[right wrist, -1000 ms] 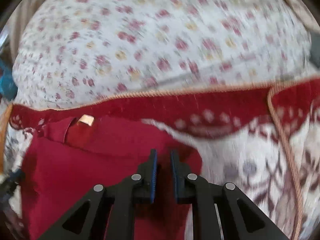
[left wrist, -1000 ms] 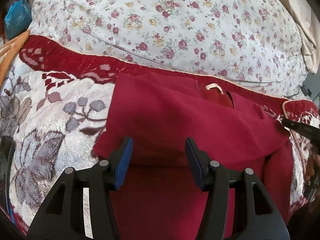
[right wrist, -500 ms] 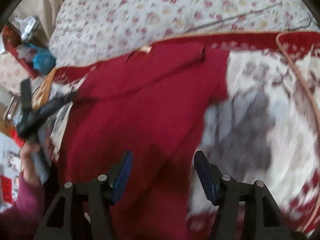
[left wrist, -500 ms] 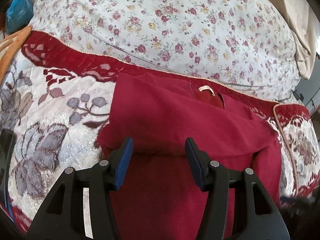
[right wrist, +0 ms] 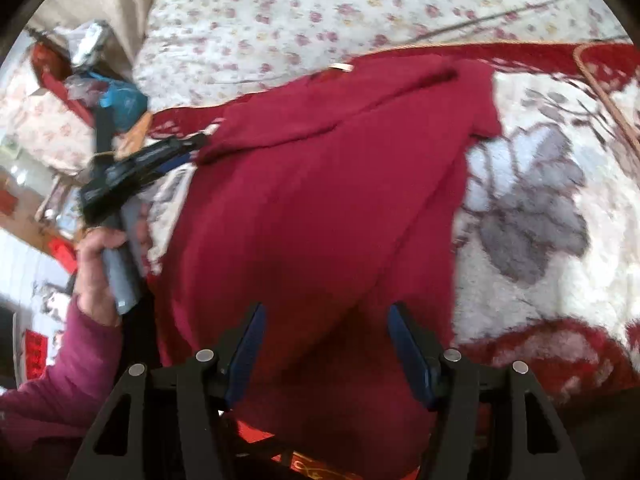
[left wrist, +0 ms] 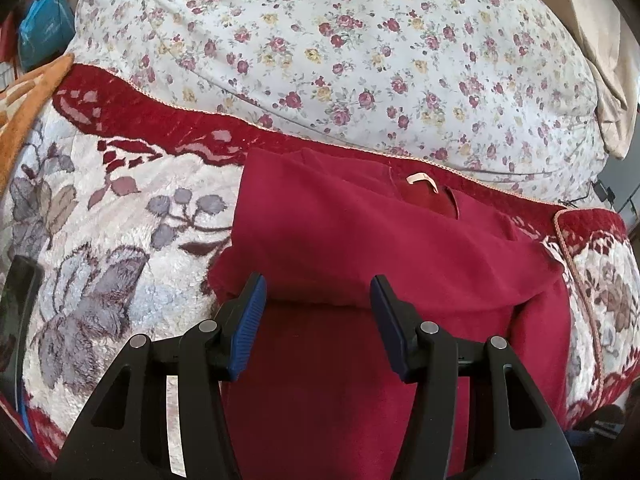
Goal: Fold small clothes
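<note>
Dark red, the small garment (left wrist: 360, 248) is lying partly folded on the plush flowered blanket (left wrist: 100, 248) covering the bed, just below a rose-print quilt (left wrist: 340, 52). The left gripper (left wrist: 318, 312) is hovering over its folded edge, fingers standing apart and gripping nothing. The right gripper (right wrist: 324, 340) is poised over the garment's lower part, fingers having just been opening, cloth beneath them, unpinched.

Bed carried a plush white blanket with grey flower pattern and dark red border (left wrist: 120, 248), edged in thin orange cord. Behind its far edge lay a white quilt printed with small red roses (left wrist: 360, 52). An orange fleece cloth (left wrist: 24, 96) sat at the blanket's left edge. Daylight, soft.
</note>
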The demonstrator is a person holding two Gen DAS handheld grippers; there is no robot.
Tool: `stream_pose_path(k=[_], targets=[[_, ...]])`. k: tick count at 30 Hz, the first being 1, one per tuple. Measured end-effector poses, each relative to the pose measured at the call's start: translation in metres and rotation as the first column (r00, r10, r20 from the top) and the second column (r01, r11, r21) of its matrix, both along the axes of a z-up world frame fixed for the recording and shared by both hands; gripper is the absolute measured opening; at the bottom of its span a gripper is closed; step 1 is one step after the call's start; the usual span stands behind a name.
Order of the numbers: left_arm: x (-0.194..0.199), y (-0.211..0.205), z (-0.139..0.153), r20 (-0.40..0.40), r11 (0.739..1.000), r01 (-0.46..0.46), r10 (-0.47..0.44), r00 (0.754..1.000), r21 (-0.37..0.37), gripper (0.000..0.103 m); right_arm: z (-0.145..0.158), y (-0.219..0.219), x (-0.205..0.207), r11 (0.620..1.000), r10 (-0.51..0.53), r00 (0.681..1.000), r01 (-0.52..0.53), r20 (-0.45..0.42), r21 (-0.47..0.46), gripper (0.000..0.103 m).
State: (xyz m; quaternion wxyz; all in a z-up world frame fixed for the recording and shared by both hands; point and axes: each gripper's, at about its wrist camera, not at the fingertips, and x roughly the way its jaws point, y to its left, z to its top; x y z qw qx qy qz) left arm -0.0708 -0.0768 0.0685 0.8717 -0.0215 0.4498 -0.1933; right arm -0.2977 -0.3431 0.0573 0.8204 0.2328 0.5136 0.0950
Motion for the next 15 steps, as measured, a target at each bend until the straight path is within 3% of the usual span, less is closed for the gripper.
stream_pose_path(k=[7,11,12,13,15], targets=[[0.001,-0.001,0.0,0.0,1.0,0.007,-0.007,1.0,0.007,0.054,-0.033,0.007,0.009,0.998,0.0,0.997,0.005,-0.083,0.059,0.062],[0.001,-0.001,-0.001,-0.001,1.0,0.006,-0.006,1.0,0.009,0.054,-0.039,0.003,0.012,0.99,-0.072,0.996,0.077,-0.047,0.12,0.062],[0.001,-0.001,-0.001,-0.001,1.0,0.005,-0.005,1.0,0.011,0.054,-0.039,0.001,0.011,0.987,-0.084,0.996,0.088,-0.034,0.132,0.059],[0.001,-0.001,-0.002,-0.003,1.0,0.004,-0.004,1.0,0.011,0.054,-0.038,0.001,0.011,0.986,-0.095,0.995,0.096,-0.013,0.136,0.046],[0.001,0.0,-0.002,-0.005,1.0,0.001,-0.001,1.0,0.008,0.054,-0.037,0.003,0.014,0.99,-0.091,0.996,0.088,0.02,0.114,0.037]])
